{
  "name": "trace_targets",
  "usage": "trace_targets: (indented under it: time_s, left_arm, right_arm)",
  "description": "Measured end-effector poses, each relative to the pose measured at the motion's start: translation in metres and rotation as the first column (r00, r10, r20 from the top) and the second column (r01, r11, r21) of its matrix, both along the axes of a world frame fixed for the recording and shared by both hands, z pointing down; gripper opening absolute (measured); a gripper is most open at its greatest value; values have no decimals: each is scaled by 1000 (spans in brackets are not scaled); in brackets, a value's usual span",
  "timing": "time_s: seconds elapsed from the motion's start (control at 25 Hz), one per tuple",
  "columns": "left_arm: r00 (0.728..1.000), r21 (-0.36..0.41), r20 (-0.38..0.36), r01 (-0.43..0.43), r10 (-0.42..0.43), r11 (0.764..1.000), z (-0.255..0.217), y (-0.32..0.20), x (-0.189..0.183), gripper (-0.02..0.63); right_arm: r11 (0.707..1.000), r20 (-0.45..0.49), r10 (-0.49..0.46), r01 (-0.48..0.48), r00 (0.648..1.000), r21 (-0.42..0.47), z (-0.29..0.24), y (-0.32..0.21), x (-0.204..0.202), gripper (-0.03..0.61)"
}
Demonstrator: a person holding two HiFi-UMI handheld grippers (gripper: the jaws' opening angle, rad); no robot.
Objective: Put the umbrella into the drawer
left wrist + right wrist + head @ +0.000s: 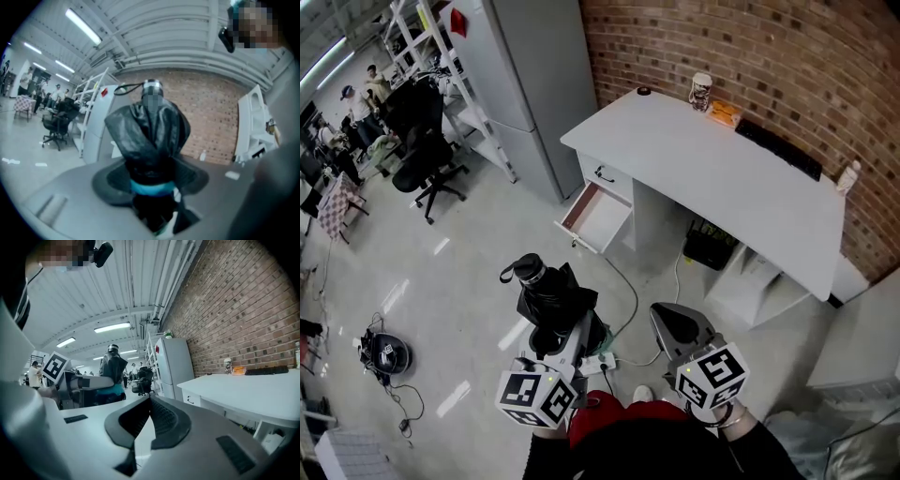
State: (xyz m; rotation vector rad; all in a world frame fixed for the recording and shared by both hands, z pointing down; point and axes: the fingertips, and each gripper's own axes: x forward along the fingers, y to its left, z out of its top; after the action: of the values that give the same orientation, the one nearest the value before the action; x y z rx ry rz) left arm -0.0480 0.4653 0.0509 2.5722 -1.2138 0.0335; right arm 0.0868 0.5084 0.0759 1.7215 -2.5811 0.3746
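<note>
A folded black umbrella (551, 298) with a strap loop at its top stands up between the jaws of my left gripper (558, 330), which is shut on it. In the left gripper view the umbrella (150, 136) fills the middle, with a teal band low down where my left gripper (151, 176) clamps it. My right gripper (673, 328) is held beside it, shut and holding nothing; in its own view my right gripper (150, 399) has its jaws meeting at the tips. The open drawer (598, 217) juts from the white desk (712, 169) ahead, apart from both grippers.
A grey tall cabinet (534, 84) stands left of the desk. A cup (701, 91), an orange item (725, 113) and a keyboard (778, 148) lie on the desk. A black box (710, 246) sits under it. An office chair (427, 159) and floor cables (384, 356) lie left.
</note>
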Motion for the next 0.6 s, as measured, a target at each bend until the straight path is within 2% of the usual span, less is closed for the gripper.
trace_targets:
  time_s: [0.2,0.6]
  left_arm:
    - [1000,27,-7,16,-16,999,-14,-10,7,232]
    - [998,32,-12,68,-67,997,-15,-30,-8,232]
  right_arm:
    - [1000,0,12,-12,1000,8,-6,-10,14,2]
    - [1000,-2,-13,13,1000,-5,-4,-29,8,2]
